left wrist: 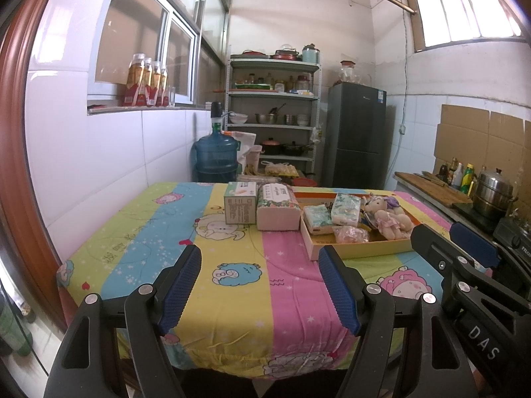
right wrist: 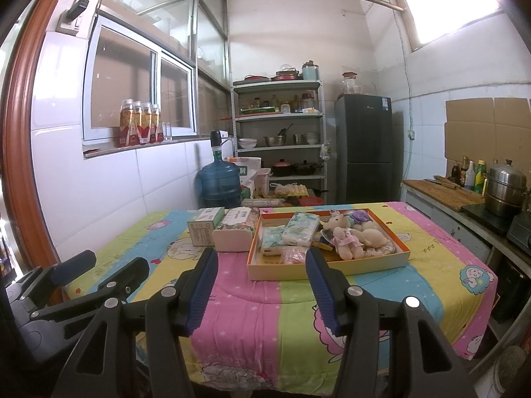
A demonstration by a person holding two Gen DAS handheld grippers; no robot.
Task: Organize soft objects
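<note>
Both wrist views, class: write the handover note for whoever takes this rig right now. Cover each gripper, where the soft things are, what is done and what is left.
Left gripper: open, empty, above the near edge of the striped cartoon tablecloth.
Right gripper: open, empty, facing the shallow orange cardboard tray.
In the tray: beige plush bear in a pink dress, two green-and-white tissue packs, a small clear pink bag.
Left of the tray, on the cloth: pink floral tissue pack and green-and-white carton.
Done: nothing is gripped.
Left: all the sorting.

White letters "DAS" stand on the black body of the right gripper (left wrist: 464, 248) (left wrist view); print on the tissue packs and tablecloth stays unreadable
</note>
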